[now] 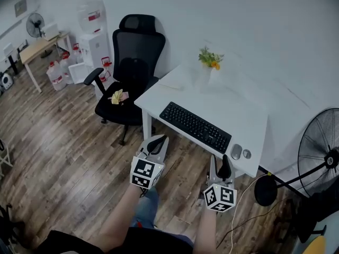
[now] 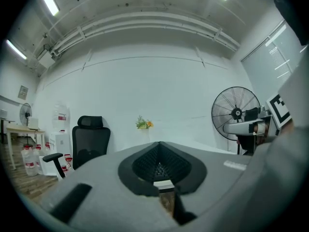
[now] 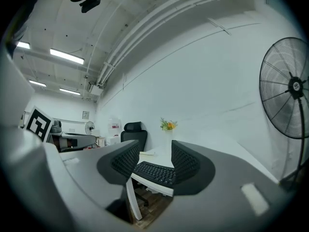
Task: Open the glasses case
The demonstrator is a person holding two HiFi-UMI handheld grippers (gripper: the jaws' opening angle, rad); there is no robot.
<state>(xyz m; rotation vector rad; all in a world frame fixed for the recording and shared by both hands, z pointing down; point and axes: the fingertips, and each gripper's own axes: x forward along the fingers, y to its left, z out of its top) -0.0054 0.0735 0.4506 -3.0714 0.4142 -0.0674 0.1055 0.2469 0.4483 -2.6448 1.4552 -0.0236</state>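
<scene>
My left gripper [image 1: 158, 141], grey with a black-and-white marker cube, hangs over the brown wooden floor [image 1: 69, 142] just short of the white counter [image 1: 238, 110], its fingers [image 2: 145, 164] pressed together on nothing. My right gripper [image 1: 225, 169], of the same build, hangs beside it near the counter's front edge, its fingers [image 3: 126, 161] spread with only air between them. On the counter lie a black keyboard [image 1: 195, 126] and, to its right, a grey mouse [image 1: 236, 151]. Farther back stands a white vase of yellow and green flowers [image 1: 210, 58]. A black office chair [image 1: 132, 62] stands to the left and a black standing fan [image 1: 323, 152] to the right. No view shows me a glasses case, so I judge the task not begun. The greatest risk, I think, is reaching for the wrong thing, such as the mouse. A careless sweep could also tip the vase or clip the counter edge. My left fingers, closed as they are, could only push a case, not grip it.
</scene>
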